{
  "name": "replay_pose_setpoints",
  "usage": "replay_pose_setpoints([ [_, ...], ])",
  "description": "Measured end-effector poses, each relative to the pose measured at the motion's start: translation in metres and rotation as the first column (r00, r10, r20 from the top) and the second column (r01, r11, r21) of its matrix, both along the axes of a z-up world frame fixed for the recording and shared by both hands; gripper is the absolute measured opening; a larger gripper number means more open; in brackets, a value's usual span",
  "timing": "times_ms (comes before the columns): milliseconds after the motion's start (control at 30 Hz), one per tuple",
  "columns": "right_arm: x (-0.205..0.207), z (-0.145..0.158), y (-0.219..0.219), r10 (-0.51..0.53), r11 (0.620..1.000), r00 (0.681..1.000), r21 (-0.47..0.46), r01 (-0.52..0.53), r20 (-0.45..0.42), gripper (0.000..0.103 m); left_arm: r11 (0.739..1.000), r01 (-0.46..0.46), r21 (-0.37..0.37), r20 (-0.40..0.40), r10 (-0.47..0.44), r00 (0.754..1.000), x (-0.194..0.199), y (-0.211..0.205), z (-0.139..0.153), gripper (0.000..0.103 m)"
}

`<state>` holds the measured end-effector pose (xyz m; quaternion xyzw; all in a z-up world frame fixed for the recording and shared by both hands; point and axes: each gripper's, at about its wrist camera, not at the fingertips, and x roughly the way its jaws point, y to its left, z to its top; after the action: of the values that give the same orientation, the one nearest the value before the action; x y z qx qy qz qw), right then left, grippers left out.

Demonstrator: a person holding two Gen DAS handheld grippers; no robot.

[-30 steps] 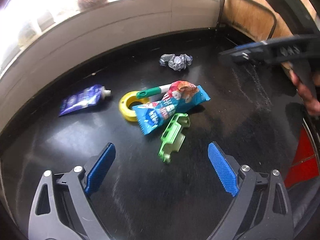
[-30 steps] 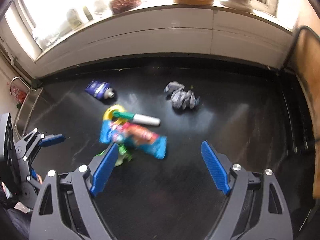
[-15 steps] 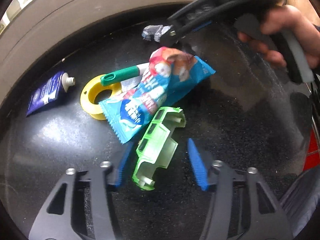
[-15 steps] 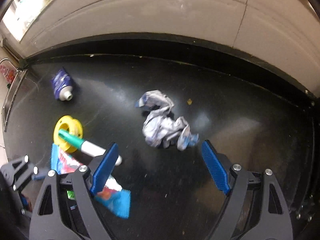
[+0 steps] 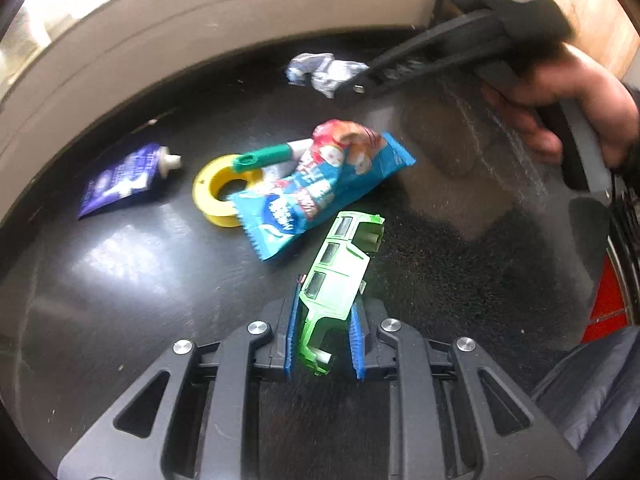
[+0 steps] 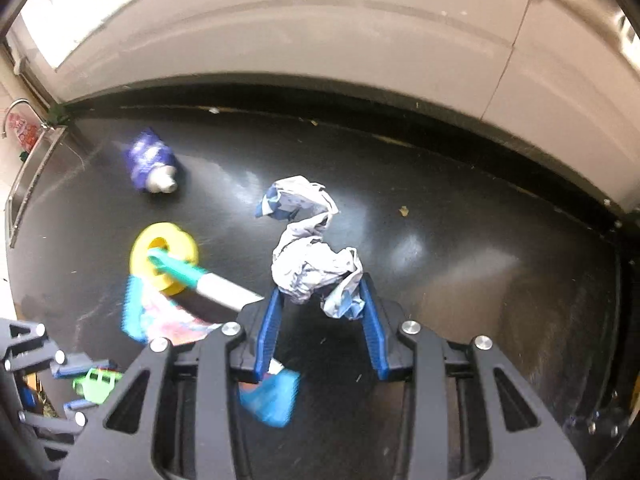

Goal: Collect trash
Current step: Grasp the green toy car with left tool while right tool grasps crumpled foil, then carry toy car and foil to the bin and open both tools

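Note:
A green toy car body (image 5: 336, 276) lies on the black counter (image 5: 120, 300), its near end between the blue pads of my left gripper (image 5: 324, 302). The jaws are closing and both pads touch the car. Further back, a crumpled white and blue paper (image 6: 308, 256) sits at the fingertips of my right gripper (image 6: 320, 286), whose jaws are closing with both pads against it. A blue snack wrapper (image 5: 320, 196) lies between the two, partly over a green-capped marker (image 5: 264, 158) and a yellow tape roll (image 5: 218, 190). A purple tube (image 5: 124, 180) lies to the left.
A pale wall (image 6: 320, 40) runs along the back of the counter. A steel sink (image 6: 24, 184) is at the far left. A person's hand (image 5: 568, 92) holds the right gripper's handle. Something red (image 5: 608, 300) shows past the counter's right edge.
Both grippers dropped toward the counter and their jaws narrowed from wide open. The left closed around the green car, the right around the crumpled paper.

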<state>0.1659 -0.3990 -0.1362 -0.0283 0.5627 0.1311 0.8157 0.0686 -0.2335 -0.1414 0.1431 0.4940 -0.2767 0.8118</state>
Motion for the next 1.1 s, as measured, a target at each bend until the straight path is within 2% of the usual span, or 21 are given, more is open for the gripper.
replay_pose_setpoints([
  [267,-0.068,0.057,0.029,0.014,1.0,0.998,0.013,-0.015,0.056,0.038,0.992,-0.126,-0.012,0.005,0.126,0.992,-0.021,0.035,0.021,0.02],
  [400,-0.091,0.072,0.046,0.021,0.999,0.997,0.022,-0.023,0.076,0.038,0.988,-0.152,-0.008,0.017,0.152,0.988,-0.033,0.05,0.027,0.02],
  [633,-0.109,0.085,0.064,0.035,0.999,0.995,0.02,-0.037,0.095,0.038,0.982,-0.19,-0.01,0.049,0.19,0.98,-0.035,0.063,0.034,0.02],
  [767,-0.109,0.095,0.083,0.071,0.997,0.991,0.023,-0.074,0.114,0.038,0.966,-0.255,-0.032,0.075,0.257,0.964,-0.038,0.082,0.047,0.02],
  [867,-0.105,0.103,0.106,0.114,0.992,0.985,0.039,-0.12,0.13,0.038,0.941,-0.335,-0.052,0.105,0.339,0.935,-0.041,0.108,0.061,0.02],
  [967,-0.102,0.114,0.145,0.186,0.978,0.971,0.069,-0.199,0.152,0.038,0.897,-0.437,-0.065,0.138,0.442,0.887,-0.051,0.144,0.074,0.02],
  [1067,-0.103,0.122,0.195,0.283,0.948,0.944,0.1,-0.302,0.169,0.038,0.828,-0.556,-0.07,0.164,0.559,0.812,-0.07,0.191,0.086,0.02],
  [1100,-0.105,0.123,0.212,0.314,0.936,0.934,0.111,-0.335,0.17,0.038,0.793,-0.606,-0.069,0.173,0.607,0.775,-0.081,0.211,0.089,0.02],
])
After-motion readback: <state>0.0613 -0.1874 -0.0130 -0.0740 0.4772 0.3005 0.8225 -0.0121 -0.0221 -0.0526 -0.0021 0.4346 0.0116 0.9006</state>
